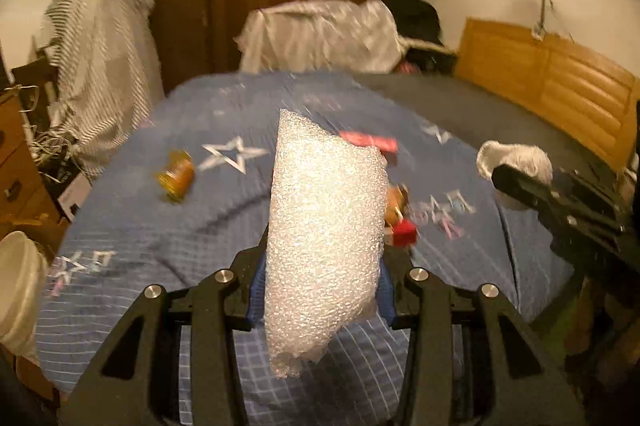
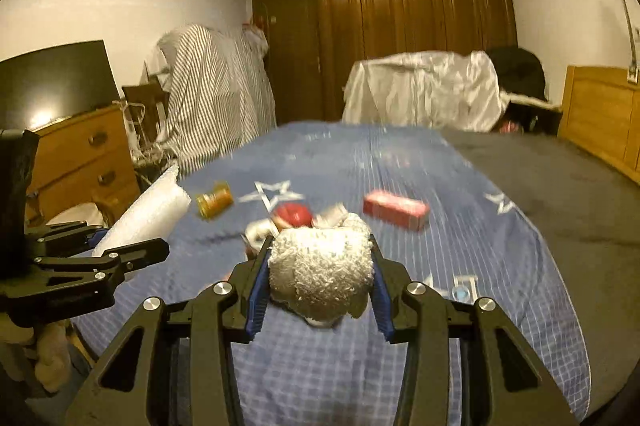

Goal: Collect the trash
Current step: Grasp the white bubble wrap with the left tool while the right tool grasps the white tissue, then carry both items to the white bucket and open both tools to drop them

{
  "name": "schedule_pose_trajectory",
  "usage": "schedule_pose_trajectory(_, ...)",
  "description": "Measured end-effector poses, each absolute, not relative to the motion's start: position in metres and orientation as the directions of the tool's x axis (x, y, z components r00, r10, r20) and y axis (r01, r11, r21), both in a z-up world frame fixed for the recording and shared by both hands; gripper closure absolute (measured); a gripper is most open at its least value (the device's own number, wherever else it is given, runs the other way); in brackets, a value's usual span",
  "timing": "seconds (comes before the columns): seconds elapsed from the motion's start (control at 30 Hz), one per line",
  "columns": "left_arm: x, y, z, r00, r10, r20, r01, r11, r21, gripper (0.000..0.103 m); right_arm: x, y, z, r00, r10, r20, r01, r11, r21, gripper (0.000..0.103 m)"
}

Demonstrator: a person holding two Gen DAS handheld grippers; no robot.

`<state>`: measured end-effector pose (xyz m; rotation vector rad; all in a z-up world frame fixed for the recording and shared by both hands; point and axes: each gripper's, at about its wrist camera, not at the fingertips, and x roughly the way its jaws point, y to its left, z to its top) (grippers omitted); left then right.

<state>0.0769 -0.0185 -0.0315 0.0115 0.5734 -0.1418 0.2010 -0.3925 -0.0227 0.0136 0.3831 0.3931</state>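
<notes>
My left gripper [image 1: 322, 258] is shut on a white foam wrap sheet [image 1: 324, 226] and holds it above the blue bed cover [image 1: 160, 226]; the sheet also shows in the right wrist view [image 2: 148, 214]. My right gripper [image 2: 320, 266] is shut on a fluffy white ball of fabric [image 2: 322, 270], also seen at the right of the left wrist view [image 1: 516, 158]. On the bed lie an orange pill bottle [image 2: 214, 204], a red box [image 2: 396, 212], and a red and white cluster of small items [image 2: 296, 216].
A wooden dresser [image 2: 84, 158] with a dark monitor [image 2: 56, 82] stands left of the bed. Cloth-covered furniture [image 2: 216, 90] and a dark wardrobe [image 2: 412, 26] stand behind. A wooden headboard [image 2: 600, 114] lines the right side. A grey blanket [image 2: 560, 186] covers the bed's right part.
</notes>
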Motion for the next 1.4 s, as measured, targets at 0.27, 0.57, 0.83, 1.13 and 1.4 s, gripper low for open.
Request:
schedule_pose_trajectory(0.27,0.07,0.019,-0.003,0.87,-0.07,-0.487,0.048,0.997,-0.058,0.062,0.2,-0.34,0.016,0.842,0.428,-0.328,-0.43,0.9,0.069,0.059)
schedule_pose_trajectory(0.57,0.058,0.084,0.018,0.885,0.029,-0.464,-0.071,0.995,-0.074,0.062,0.204,-0.252,0.052,0.794,0.525,-0.307,-0.534,0.843,0.061,0.059)
schedule_pose_trajectory(0.83,0.05,0.164,0.032,0.87,0.152,-0.468,-0.216,0.973,-0.086,0.062,0.209,-0.147,0.079,0.713,0.625,-0.318,-0.645,0.763,0.055,0.059)
schedule_pose_trajectory(1.13,0.023,0.273,0.032,0.804,0.296,-0.515,-0.404,0.908,-0.109,0.062,0.211,0.0,0.1,0.555,0.744,-0.372,-0.788,0.614,0.05,0.058)
schedule_pose_trajectory(1.4,0.003,0.367,0.019,0.716,0.374,-0.589,-0.53,0.841,-0.111,0.062,0.225,0.159,0.099,0.349,0.791,-0.503,-0.895,0.44,0.07,0.058)
